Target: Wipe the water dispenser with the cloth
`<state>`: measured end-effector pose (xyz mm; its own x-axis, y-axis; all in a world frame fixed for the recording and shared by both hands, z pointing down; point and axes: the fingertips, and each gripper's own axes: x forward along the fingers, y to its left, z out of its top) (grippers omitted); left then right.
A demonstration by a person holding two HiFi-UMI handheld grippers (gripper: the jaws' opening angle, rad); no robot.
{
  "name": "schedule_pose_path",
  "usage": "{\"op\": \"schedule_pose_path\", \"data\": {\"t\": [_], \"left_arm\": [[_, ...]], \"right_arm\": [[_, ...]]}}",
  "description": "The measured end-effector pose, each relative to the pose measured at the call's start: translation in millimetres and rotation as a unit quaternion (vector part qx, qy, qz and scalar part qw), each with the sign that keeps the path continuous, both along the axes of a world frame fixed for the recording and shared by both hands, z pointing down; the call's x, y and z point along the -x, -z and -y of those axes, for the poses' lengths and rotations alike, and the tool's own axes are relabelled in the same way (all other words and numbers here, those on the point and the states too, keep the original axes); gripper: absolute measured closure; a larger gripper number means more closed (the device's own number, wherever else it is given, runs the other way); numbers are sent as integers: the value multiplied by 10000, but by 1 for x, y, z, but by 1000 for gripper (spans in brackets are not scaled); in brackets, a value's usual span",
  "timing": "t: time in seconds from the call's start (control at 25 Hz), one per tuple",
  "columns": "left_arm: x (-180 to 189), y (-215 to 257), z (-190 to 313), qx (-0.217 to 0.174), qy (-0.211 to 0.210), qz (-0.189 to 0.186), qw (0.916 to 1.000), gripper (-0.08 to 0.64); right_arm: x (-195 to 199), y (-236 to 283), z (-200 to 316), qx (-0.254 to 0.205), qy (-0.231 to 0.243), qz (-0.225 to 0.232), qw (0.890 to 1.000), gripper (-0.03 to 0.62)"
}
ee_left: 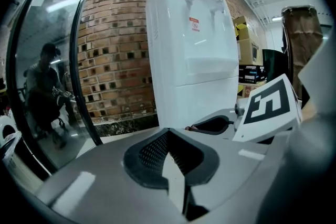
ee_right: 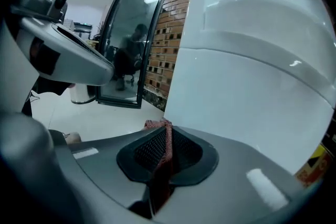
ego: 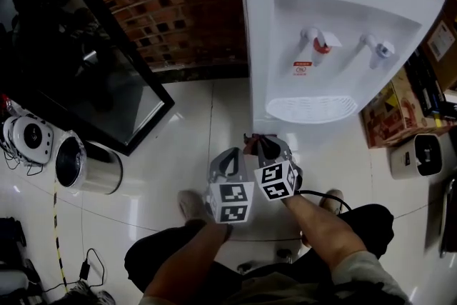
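Observation:
The white water dispenser (ego: 335, 25) stands against the brick wall, with two taps and a drip tray facing me. My right gripper (ego: 263, 145) hovers low in front of its base, shut on a reddish cloth (ego: 250, 147). In the right gripper view the cloth (ee_right: 167, 144) runs pinched between the black pads, close to the dispenser's lower front (ee_right: 252, 86). My left gripper (ego: 230, 159) is just to the left, shut with nothing in it (ee_left: 167, 134). The left gripper view has the dispenser (ee_left: 189, 60) ahead.
A black-framed glass door (ego: 93, 82) leans to the left of the brick wall (ego: 178, 3). A metal bin (ego: 89, 166) and a white device (ego: 28, 139) sit on the glossy floor at left. Cardboard boxes (ego: 400, 111) and a white appliance (ego: 421, 153) crowd the dispenser's right side.

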<state>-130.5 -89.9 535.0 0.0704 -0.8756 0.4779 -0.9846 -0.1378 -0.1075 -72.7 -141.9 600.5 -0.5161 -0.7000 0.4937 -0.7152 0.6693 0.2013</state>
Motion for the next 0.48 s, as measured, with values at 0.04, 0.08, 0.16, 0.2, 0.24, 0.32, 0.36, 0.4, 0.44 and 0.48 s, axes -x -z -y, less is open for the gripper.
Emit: {"op": "schedule_pose_path", "data": {"t": [0.04, 0.08, 0.16, 0.2, 0.24, 0.32, 0.36, 0.4, 0.44, 0.48], "left_arm": [[1, -2, 0, 21, 22, -4, 10000, 560], [2, -3, 1, 39, 45, -2, 10000, 560], [5, -5, 3, 68, 92, 12, 9999, 560], [5, -6, 4, 77, 113, 13, 9999, 560], [4, -6, 6, 82, 126, 7, 9999, 560], [-2, -7, 9, 88, 92, 10, 9999, 560], [-7, -8, 10, 94, 44, 20, 9999, 560], [-13, -9, 12, 99, -17, 27, 9999, 560], [-20, -10, 13, 105, -85, 28, 9999, 560], [-28, -10, 15, 107, -153, 24, 9998, 560]], "right_arm": [[0, -2, 2, 4, 7, -21, 10000, 546], [0, -3, 3, -2, 35, -42, 10000, 546], [0, -4, 3, -13, 109, -80, 9999, 546], [0, -5, 3, -9, 135, -93, 9999, 546], [-2, -6, 2, -3, 144, -107, 9998, 546], [-11, -7, 4, 12, 91, -130, 9999, 546], [-16, -7, 5, 22, 38, -140, 9999, 546], [-23, -7, 6, 30, -24, -151, 9999, 546], [-30, -7, 7, 37, -92, -160, 9998, 546], [-38, -6, 9, 44, -163, -164, 9997, 546]]}}
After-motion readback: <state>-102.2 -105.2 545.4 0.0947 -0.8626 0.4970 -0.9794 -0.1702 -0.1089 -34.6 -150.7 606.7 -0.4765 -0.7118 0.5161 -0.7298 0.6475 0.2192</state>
